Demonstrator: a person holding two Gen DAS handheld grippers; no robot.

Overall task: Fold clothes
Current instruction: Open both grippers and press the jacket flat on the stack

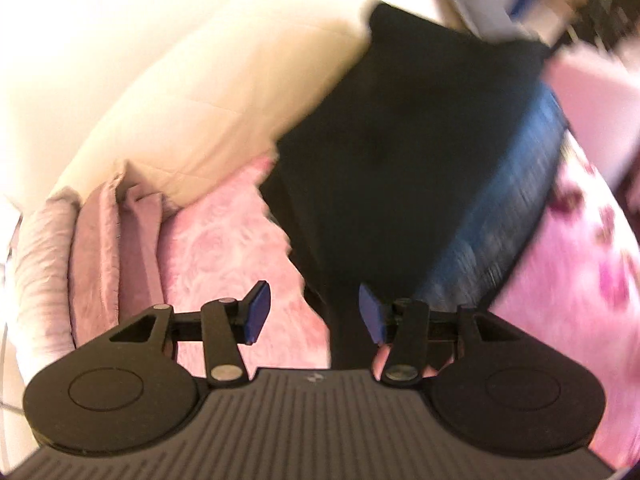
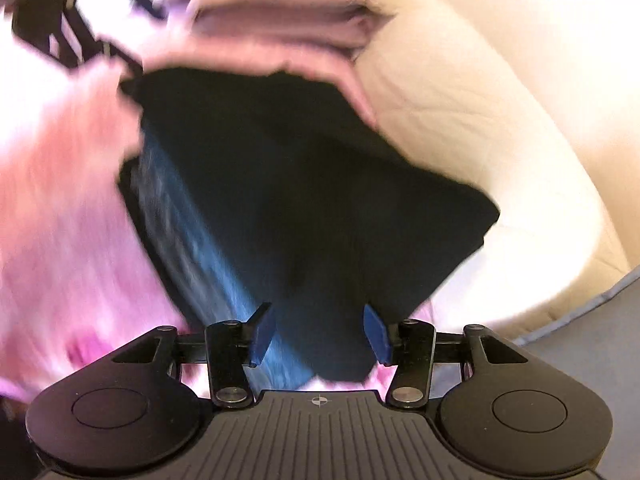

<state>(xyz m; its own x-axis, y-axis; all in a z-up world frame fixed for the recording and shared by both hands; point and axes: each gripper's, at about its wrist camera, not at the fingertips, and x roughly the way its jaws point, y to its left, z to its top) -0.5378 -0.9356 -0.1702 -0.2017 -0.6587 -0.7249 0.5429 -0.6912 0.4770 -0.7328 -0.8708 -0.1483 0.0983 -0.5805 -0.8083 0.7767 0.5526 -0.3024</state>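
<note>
A dark garment [image 1: 400, 140] lies folded on the pink floral bedcover [image 1: 224, 248], with a blue ribbed part [image 1: 500, 208] along its right side. My left gripper [image 1: 314, 314] hovers over the garment's near end, jaws open; the blue pads [image 1: 258, 312] touch no cloth. The right wrist view shows the same garment [image 2: 320, 200], its blue ribbed part [image 2: 192, 240] on the left. My right gripper [image 2: 319, 334] is above the near edge, open, with the cloth lying below the gap and not pressed by the pads. Both views are motion-blurred.
A cream quilt [image 1: 200, 80] lies beyond the garment, also shown in the right wrist view [image 2: 480, 100]. A stack of folded pink fabric [image 1: 100, 240] sits at the left. A grey floor [image 2: 592, 340] shows past the bed's edge. Blurred dark clutter [image 2: 60, 20] fills the far corner.
</note>
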